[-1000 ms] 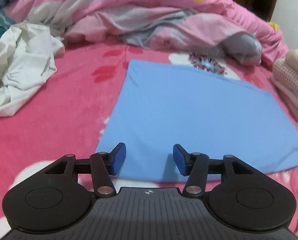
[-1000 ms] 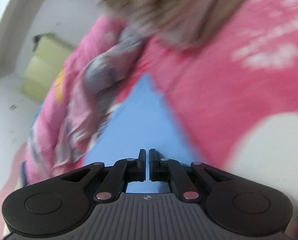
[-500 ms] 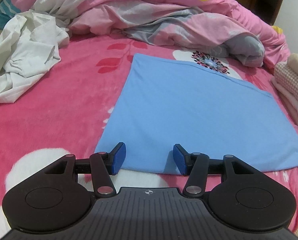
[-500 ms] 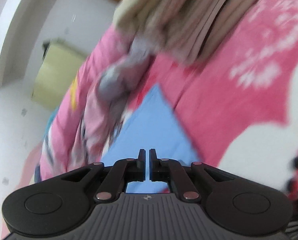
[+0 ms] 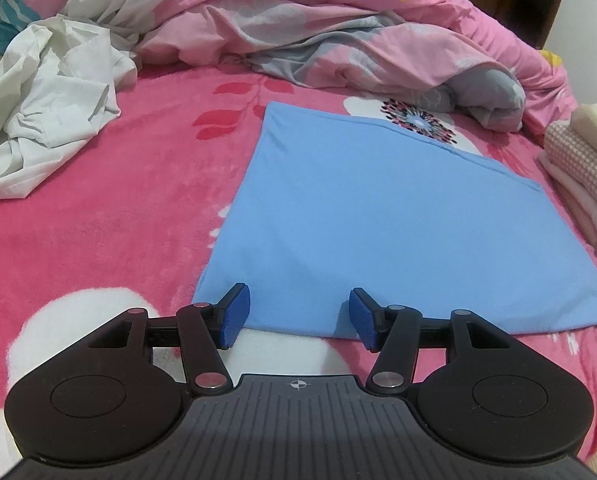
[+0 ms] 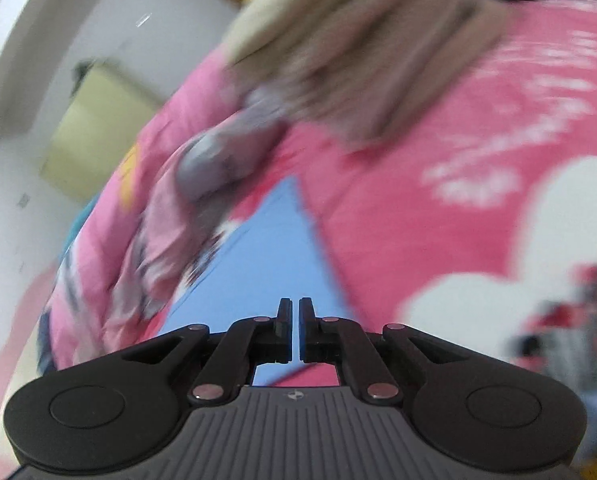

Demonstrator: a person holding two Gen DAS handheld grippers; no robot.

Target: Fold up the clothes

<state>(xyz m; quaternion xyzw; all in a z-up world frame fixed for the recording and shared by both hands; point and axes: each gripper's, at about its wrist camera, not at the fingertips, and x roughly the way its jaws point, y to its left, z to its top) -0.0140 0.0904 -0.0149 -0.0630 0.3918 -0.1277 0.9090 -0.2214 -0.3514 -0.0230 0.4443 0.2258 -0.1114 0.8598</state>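
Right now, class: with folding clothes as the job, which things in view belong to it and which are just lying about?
In the job:
blue cloth, spread flat
left gripper, open at its near edge
right gripper, shut, empty

Lying about:
white garment, crumpled
pink quilt
folded stack

Plain sky-blue folded cloth [image 5: 382, 216], no print. Hot-pink bed blanket [image 5: 110, 196] with white cloud-like patches, red leaf sprigs and a dark pink-and-black flower burst. Pale pink duvet [image 5: 298, 12] with grey and white shapes and yellow spots. Off-white crumpled garment [image 5: 46, 112]. Teal-and-white striped fabric [image 5: 8, 20] at far left. Pink-and-white checked piece on the cream folded stack [image 5: 582, 160]. Black gripper bodies; blue pads on the left fingers [image 5: 234, 316], black right fingers [image 6: 284, 320].
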